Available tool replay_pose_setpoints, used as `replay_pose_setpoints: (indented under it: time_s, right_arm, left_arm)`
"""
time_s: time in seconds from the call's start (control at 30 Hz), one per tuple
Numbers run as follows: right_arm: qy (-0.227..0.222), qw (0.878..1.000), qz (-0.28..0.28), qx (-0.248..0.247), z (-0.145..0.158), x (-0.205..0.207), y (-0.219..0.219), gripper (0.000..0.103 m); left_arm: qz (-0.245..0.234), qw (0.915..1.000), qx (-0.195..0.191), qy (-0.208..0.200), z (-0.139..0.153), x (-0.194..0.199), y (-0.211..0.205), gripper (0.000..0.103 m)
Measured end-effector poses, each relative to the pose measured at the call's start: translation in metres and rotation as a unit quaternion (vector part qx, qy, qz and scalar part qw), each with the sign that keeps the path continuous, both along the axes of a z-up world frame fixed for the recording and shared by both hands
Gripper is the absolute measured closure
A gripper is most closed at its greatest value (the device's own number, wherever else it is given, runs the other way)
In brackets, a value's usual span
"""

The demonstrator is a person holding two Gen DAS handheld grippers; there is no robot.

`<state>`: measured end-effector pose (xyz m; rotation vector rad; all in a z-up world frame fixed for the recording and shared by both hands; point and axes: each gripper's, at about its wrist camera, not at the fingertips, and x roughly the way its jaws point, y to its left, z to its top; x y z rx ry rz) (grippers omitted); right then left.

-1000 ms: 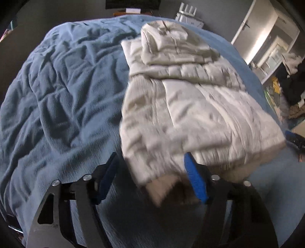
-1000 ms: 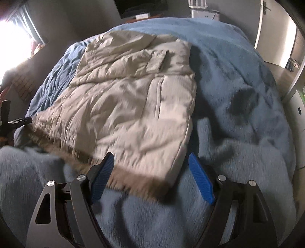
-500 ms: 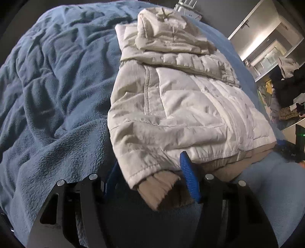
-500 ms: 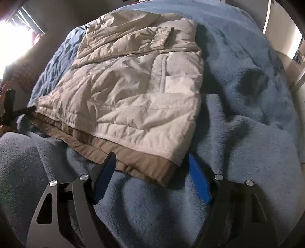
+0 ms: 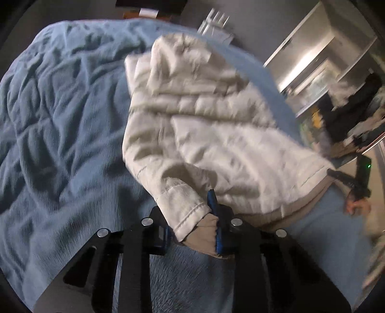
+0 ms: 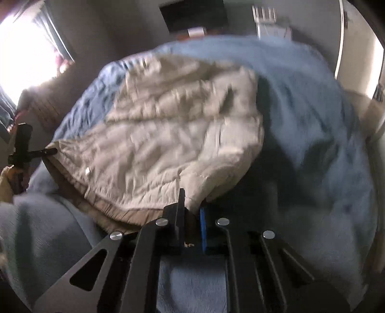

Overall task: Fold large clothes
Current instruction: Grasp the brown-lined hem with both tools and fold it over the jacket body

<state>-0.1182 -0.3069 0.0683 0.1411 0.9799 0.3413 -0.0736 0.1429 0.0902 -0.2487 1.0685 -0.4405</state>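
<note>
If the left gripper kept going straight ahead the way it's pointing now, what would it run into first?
The left gripper is already shut on the jacket at its bottom corner, so pushing forward would press straight into the jacket's padded body lying on the blue blanket. Depth is blurred, so this is a judgement.

Grey walls (image 6: pixel 115 36) around a bed under a rumpled blue blanket (image 5: pixel 60 115). Bright window (image 6: pixel 26 55) at left, white door (image 6: pixel 356 55) at right, dark screen (image 6: pixel 192 14) behind.

Bedroom: blue-blanketed bed (image 5: pixel 60 120)
</note>
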Motion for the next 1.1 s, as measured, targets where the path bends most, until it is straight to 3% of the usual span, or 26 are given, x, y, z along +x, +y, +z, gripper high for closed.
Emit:
replay_pose_setpoints:
  time_s: [0.23, 0.5, 0.63, 0.8, 1.0, 1.1]
  right_arm:
    - [-0.089, 0.995, -0.029, 0.020, 0.066, 0.069, -0.019, 0.096]
    - [-0.133, 0.987, -0.081, 0.038, 0.086, 0.179, -0.034, 0.096]
    - [-0.138, 0.982, -0.119, 0.053, 0.074, 0.236, -0.042, 0.096]
    - [-0.137, 0.980, -0.145, 0.017, 0.039, 0.307, -0.030, 0.096]
    - [-0.092, 0.980, -0.177, -0.002, -0.021, 0.383, -0.026, 0.096]
    - [-0.072, 0.980, -0.186, -0.011, -0.048, 0.403, -0.024, 0.096]
  left_arm:
    - [0.026, 0.9968, -0.025, -0.072, 0.056, 0.062, 0.004, 0.079]
    - [0.074, 0.9897, -0.009, -0.122, 0.077, 0.167, 0.009, 0.079]
    - [0.101, 0.9872, 0.003, -0.124, 0.067, 0.226, 0.008, 0.079]
    - [0.136, 0.9856, 0.035, -0.093, 0.028, 0.300, 0.002, 0.079]
    - [0.138, 0.9858, 0.078, -0.054, -0.021, 0.353, -0.005, 0.076]
    - [0.141, 0.9862, 0.078, -0.037, -0.042, 0.367, -0.005, 0.076]
